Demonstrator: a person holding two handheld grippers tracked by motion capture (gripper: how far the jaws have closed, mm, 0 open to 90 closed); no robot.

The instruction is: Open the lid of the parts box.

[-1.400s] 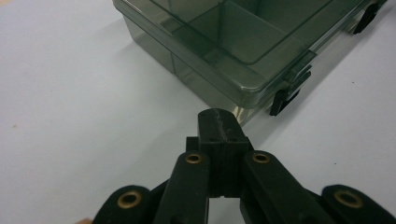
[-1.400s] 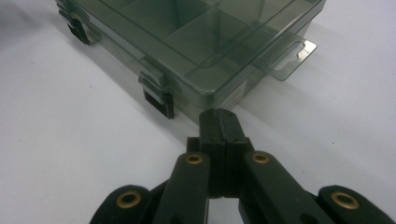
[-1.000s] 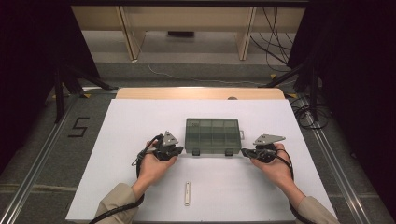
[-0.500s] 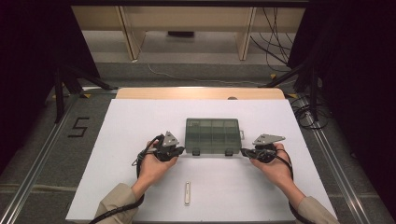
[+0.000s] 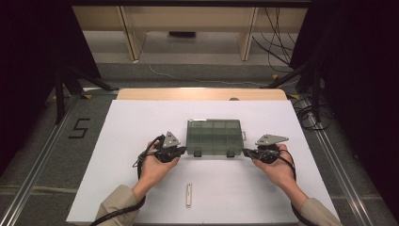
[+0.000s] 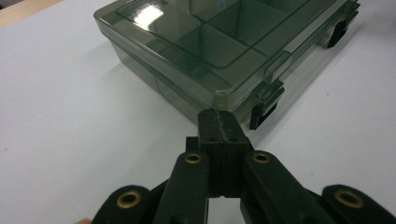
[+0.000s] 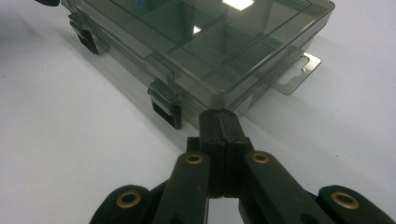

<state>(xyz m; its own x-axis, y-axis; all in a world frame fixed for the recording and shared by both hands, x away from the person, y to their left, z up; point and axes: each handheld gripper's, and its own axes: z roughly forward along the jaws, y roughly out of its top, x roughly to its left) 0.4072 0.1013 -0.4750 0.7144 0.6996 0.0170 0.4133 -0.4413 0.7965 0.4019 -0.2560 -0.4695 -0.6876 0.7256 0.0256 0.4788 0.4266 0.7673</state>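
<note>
Left tool (image 5: 181, 150) jaws pressed together, right tool (image 5: 248, 152) likewise, hands apart

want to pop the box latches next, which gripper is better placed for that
Roughly even, slight edge right. Both shut grippers sit at the near corners of the box: the right gripper beside the right latch, the left gripper beside the left latch.

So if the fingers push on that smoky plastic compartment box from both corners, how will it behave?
The compartment box looks like stiff, thin-walled plastic, so it should keep its shape. Its compartments appear mostly empty, so it is probably light. Lying flat on the smooth white table, it would likely slide rather than tip, and may pivot if pushed unevenly.
</note>
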